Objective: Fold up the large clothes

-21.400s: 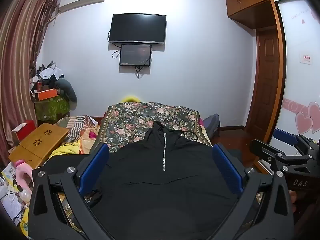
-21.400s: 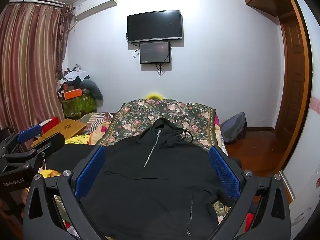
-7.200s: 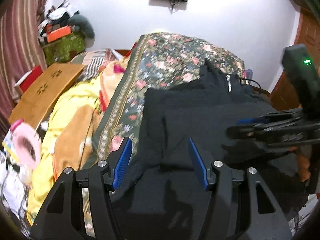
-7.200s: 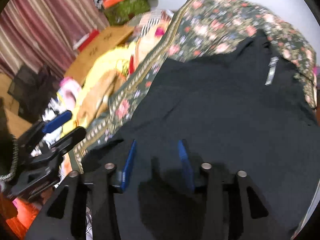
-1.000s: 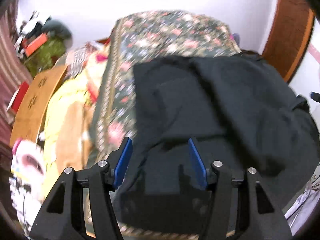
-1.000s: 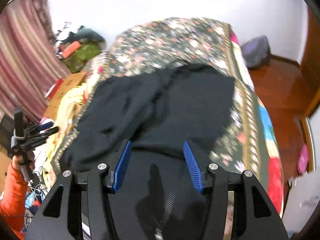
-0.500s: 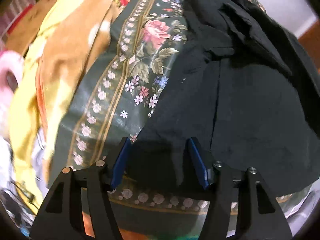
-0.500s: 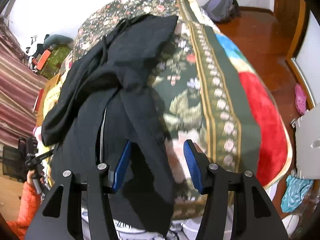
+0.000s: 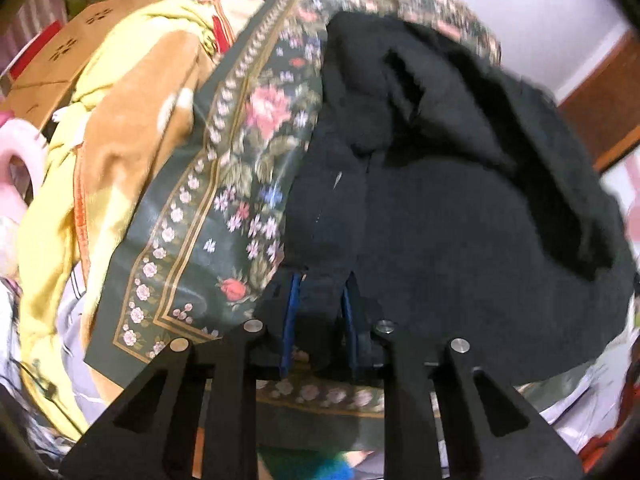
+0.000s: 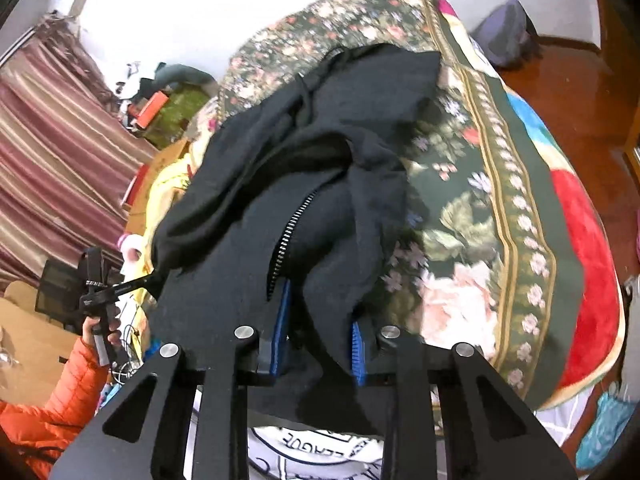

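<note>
A black zip hoodie (image 9: 448, 208) lies bunched on the floral bedspread (image 9: 240, 184). My left gripper (image 9: 320, 312) is shut on the hoodie's near left hem edge at the foot of the bed. In the right wrist view the hoodie (image 10: 312, 168) lies crumpled with its silver zipper (image 10: 288, 240) showing. My right gripper (image 10: 318, 328) is shut on a fold of the hoodie beside the zipper. The left gripper (image 10: 96, 288) also shows at far left of that view, in a hand with an orange sleeve.
Yellow and orange blankets (image 9: 120, 128) are heaped left of the bedspread, with a low wooden table (image 9: 60, 60) beyond. Striped curtains (image 10: 48, 128) hang at the left. The bedspread's red corner (image 10: 580, 248) drops to a wooden floor (image 10: 560, 72). A grey bag (image 10: 504, 28) lies by the wall.
Both grippers have closed from part-open onto the hoodie's near hem within the last half second. Earlier, the hoodie's sides were folded in and both grippers dropped to the bed's foot.
</note>
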Motion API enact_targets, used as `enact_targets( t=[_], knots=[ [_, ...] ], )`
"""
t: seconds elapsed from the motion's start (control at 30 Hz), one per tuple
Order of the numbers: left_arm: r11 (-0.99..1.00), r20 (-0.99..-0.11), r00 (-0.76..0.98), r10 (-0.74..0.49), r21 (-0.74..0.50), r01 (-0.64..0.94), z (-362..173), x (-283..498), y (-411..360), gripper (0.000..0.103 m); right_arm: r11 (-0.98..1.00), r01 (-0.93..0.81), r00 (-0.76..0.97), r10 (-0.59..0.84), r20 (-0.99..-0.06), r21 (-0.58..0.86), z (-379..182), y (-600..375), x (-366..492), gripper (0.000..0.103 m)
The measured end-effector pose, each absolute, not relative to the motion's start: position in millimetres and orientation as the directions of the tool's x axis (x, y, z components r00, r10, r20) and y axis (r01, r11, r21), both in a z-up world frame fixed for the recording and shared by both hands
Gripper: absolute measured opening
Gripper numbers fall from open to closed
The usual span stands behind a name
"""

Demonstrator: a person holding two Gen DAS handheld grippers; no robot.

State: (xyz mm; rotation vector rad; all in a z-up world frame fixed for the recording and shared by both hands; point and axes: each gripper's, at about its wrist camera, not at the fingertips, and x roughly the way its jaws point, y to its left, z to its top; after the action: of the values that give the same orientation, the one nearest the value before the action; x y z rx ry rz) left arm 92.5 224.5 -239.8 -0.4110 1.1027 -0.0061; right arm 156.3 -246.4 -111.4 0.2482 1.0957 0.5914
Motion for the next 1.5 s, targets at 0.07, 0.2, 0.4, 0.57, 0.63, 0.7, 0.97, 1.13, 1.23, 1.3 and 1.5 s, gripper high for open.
enact_targets(
  t=[0.07,0.2,0.4,0.57,0.63,0.7,0.97,1.13,1.23,1.3,1.5],
  knots=[
    [0.909,-0.862,0.463,-0.209,-0.345,-0.233,-244.0,92.2,231.2,0.020,0.822,-0.307,0.297,0.562,-0.772,0.480,-122.4,-241.4,160.8,0.026],
    [0.860,-0.875,0.396,-0.279,-0.411,-0.303,-281.5,91.2,242.5,0.021,0.780,-0.230,0.249,0.625,-0.740,0.582,-144.8,-255.6,159.6,0.026],
    [0.897,-0.903,0.356,-0.241,-0.347,-0.274,-290.7,96.3,225.1,0.037,0.757,-0.224,0.246,0.654,-0.716,0.614,-140.7,-258.0,163.5,0.022],
    [0.956,-0.914,0.369,-0.169,-0.243,-0.163,-254.3,102.7,201.3,0.015,0.771,-0.303,0.260,0.633,-0.729,0.561,-113.2,-239.8,169.5,0.009],
    [0.962,-0.899,0.404,-0.170,-0.241,-0.131,-230.2,105.5,196.5,0.014,0.758,-0.308,0.251,0.648,-0.719,0.576,-104.3,-236.2,178.5,0.009],
    [0.954,-0.868,0.451,-0.210,-0.282,-0.099,-205.2,108.5,195.7,0.011,0.734,-0.310,0.245,0.676,-0.695,0.605,-96.3,-233.9,190.3,0.008],
    [0.881,-0.727,0.598,-0.339,-0.468,-0.069,-110.6,177.2,208.5,0.008,0.676,-0.392,0.291,0.734,-0.614,0.623,-56.9,-213.3,246.8,0.006],
    [0.884,-0.663,0.671,-0.331,-0.468,-0.026,-57.5,220.8,208.5,0.008,0.684,-0.396,0.347,0.729,-0.590,0.612,-43.4,-217.7,293.0,0.006],
    [0.909,-0.646,0.714,-0.271,-0.415,-0.031,-46.0,250.7,213.7,0.008,0.712,-0.356,0.407,0.701,-0.586,0.605,-47.9,-224.2,333.0,0.006],
    [0.926,-0.650,0.729,-0.213,-0.373,-0.062,-50.2,280.5,219.1,0.007,0.731,-0.326,0.432,0.679,-0.594,0.599,-55.4,-227.8,358.5,0.006],
    [0.979,-0.723,0.690,-0.013,-0.149,-0.138,-106.8,349.9,217.7,0.008,0.759,-0.219,0.407,0.642,-0.649,0.613,-109.6,-240.8,421.4,0.006]
  ],
)
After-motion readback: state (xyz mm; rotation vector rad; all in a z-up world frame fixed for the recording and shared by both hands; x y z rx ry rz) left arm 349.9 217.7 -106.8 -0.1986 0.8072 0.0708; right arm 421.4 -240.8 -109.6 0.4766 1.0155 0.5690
